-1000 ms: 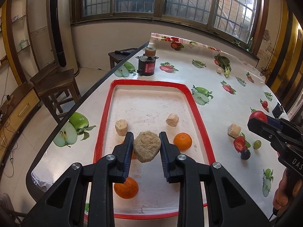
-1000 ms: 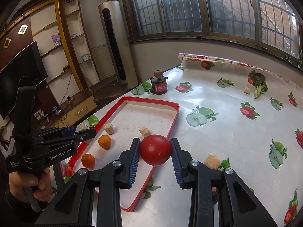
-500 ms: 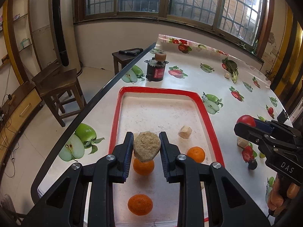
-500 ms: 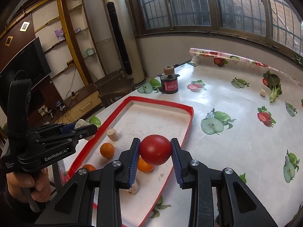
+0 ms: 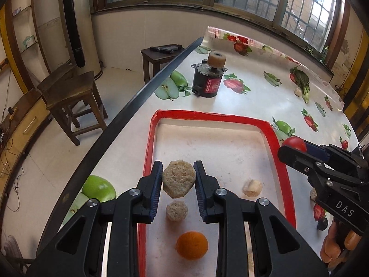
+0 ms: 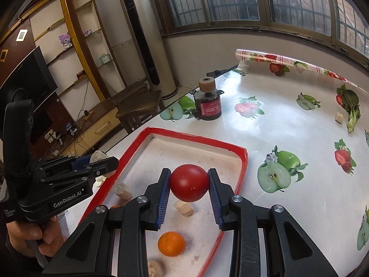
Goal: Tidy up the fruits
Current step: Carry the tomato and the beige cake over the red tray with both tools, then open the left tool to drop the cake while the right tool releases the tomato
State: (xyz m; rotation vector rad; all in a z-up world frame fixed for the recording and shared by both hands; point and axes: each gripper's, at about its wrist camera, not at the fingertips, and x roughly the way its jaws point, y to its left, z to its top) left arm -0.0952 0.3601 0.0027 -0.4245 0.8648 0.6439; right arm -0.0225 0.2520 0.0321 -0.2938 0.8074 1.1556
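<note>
My left gripper (image 5: 178, 170) is shut on a rough tan lump (image 5: 178, 182), held above the near left part of the red-rimmed white tray (image 5: 279, 157). Below it in the tray lie a smaller tan lump (image 5: 177, 210), an orange (image 5: 191, 245) and a pale chunk (image 5: 252, 187). My right gripper (image 6: 189, 174) is shut on a round red fruit (image 6: 189, 183) over the tray's (image 6: 244, 161) right half, above an orange (image 6: 171, 243) and a pale chunk (image 6: 183, 207). Each gripper shows in the other's view, the left gripper (image 6: 108, 161) at the left edge.
A black canister with a red label (image 5: 208, 80) stands beyond the tray's far rim. The table's dark edge (image 5: 129, 106) runs along the left, with a wooden stool (image 5: 73, 97) beside it. A small pale chunk (image 6: 338, 117) lies far right on the fruit-print cloth.
Both grippers have moved forward over the tray with their loads still held. The oranges and chunks have slid toward the bottom of both views.
</note>
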